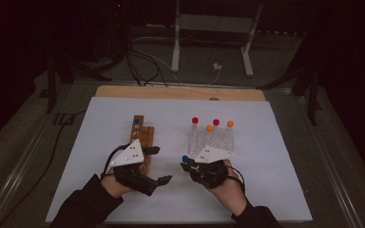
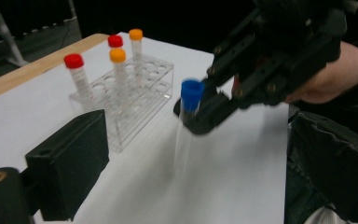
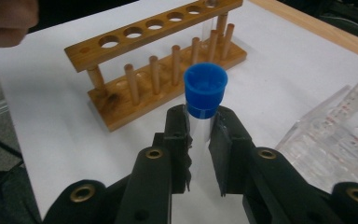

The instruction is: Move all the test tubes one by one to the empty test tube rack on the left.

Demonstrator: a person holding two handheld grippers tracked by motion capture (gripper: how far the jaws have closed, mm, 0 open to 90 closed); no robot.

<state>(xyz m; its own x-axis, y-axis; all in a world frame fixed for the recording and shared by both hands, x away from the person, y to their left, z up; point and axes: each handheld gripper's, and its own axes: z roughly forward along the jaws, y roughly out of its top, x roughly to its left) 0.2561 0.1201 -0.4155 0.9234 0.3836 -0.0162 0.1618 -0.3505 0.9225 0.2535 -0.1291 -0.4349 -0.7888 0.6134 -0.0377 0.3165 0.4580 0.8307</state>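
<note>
The right hand-held gripper (image 3: 199,135) is clamping a blue-capped tube (image 3: 205,93) just under its cap, upright over the surface (image 1: 275,180). The left hand-held gripper (image 1: 164,164) is standing open, nothing between its jaws. Beyond the right one, the clear rack (image 2: 140,93) is holding four capped tubes; its own view is showing the wooden rack (image 3: 163,65) ahead.

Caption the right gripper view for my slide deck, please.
Right tongs clamp a blue-capped tube just below its cap, with the wooden rack behind.
</note>
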